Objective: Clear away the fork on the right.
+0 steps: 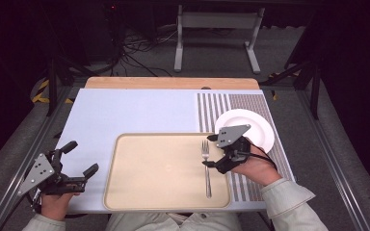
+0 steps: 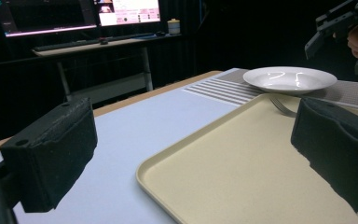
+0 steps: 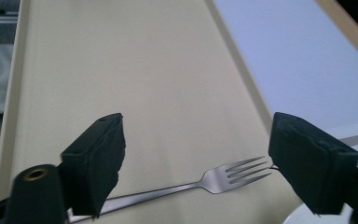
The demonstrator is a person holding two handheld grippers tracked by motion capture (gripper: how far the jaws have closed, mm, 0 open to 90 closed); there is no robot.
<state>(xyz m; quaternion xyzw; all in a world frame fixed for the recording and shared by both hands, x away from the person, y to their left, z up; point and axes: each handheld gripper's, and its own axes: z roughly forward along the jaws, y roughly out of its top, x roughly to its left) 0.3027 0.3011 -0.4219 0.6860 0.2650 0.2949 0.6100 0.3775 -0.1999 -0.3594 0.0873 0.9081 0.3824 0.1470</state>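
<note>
Silver fork (image 1: 206, 168) lay at the right of the beige tray (image 1: 139, 192), lower centre, ungrasped; the right gripper (image 1: 214, 150) hovered spread above it, so any pickup remained undone. Upper right sat the white plate (image 1: 255, 126). Lower left, the left gripper (image 1: 81, 159) gaped empty. No writing was legible

I find one silver fork (image 1: 206, 168) lying flat on my beige tray (image 1: 144, 192), near its right edge, tines pointing away from me. A white plate (image 1: 255, 126), empty and upright, sits just beyond the tray's far right corner on the striped mat (image 1: 212, 103).
</note>
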